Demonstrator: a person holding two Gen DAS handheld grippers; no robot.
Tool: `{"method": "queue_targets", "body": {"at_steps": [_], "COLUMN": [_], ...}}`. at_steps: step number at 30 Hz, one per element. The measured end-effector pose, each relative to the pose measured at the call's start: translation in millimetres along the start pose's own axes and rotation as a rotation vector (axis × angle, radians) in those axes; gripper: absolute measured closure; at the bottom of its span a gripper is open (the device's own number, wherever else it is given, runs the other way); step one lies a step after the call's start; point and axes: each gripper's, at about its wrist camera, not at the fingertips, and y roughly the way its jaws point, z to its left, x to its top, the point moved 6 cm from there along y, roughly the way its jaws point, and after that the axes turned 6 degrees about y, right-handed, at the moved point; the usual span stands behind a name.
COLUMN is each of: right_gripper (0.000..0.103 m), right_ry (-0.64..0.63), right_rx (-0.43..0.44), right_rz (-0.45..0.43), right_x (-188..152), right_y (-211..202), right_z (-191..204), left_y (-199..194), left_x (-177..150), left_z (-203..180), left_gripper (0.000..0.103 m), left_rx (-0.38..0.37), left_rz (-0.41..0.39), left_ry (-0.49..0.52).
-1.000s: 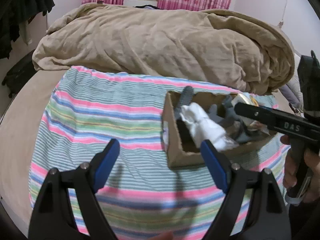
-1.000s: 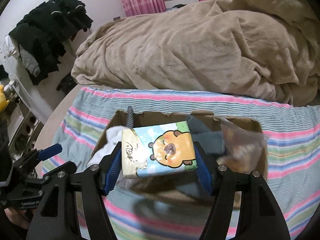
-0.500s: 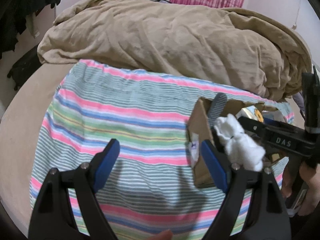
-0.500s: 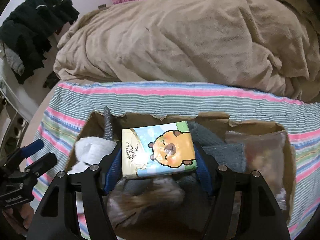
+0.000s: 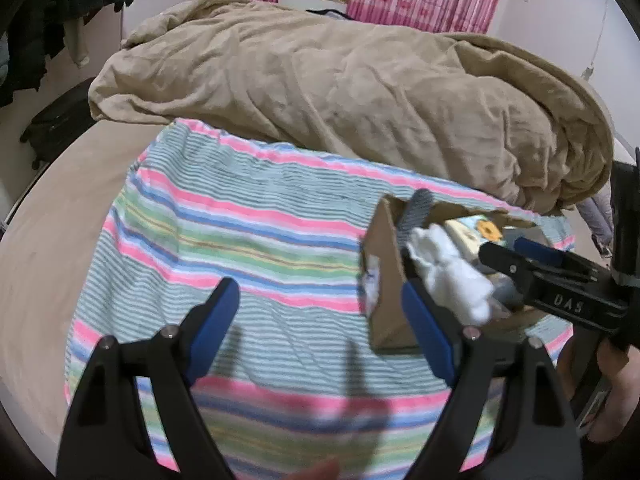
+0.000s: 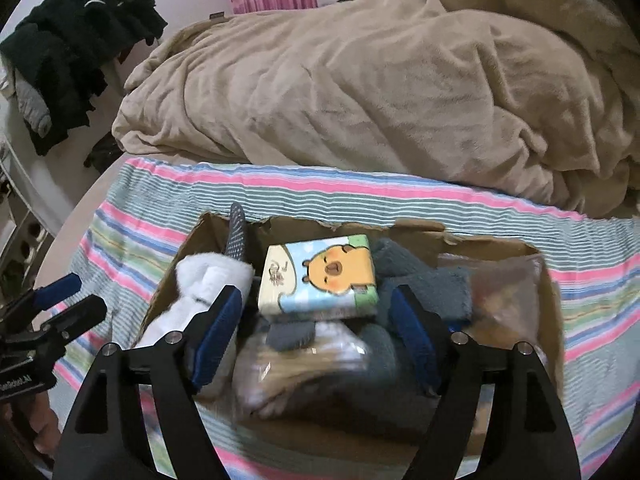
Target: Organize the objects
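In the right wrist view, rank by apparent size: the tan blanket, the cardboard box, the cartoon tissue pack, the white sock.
1. tan blanket, largest by far.
2. cardboard box.
3. and 4. tissue pack and white sock look similar; the sock is partly hidden behind a gripper finger, so I won't rank them.

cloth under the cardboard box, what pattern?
Striped cloth: pink, blue, green and white horizontal stripes. Clearest in the left wrist view.
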Motion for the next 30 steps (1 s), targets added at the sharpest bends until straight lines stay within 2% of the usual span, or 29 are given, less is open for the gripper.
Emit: {"method": "queue_targets", "body": {"at_steps": [10,20,30], "right_gripper": [0.023,0.023,0.023], "right_ry": [-0.013,-0.004,0.0], "right_rx": [0.002,0.012,0.021], "right_rz": [-0.033,-0.054,-0.054], "right_x": [-21.3,-60.6,-97.6], "right_y": [-53.0,-107.3,-129.2], "right_z": [-5.3,-20.0,-38.5], "left_y": [-36.0,-57.2,-72.1], "left_x": [-18.6,-48.4,-72.8], "left_z": [-29.9,-73.0,-111.9], "left_gripper": [0.019,0.019,0.018], "left_rx": [0.003,-0.016,-0.024], "left_rz": [-0.004,0.008,0.009], "left_ry": [0.025,0.076,0.127]}}
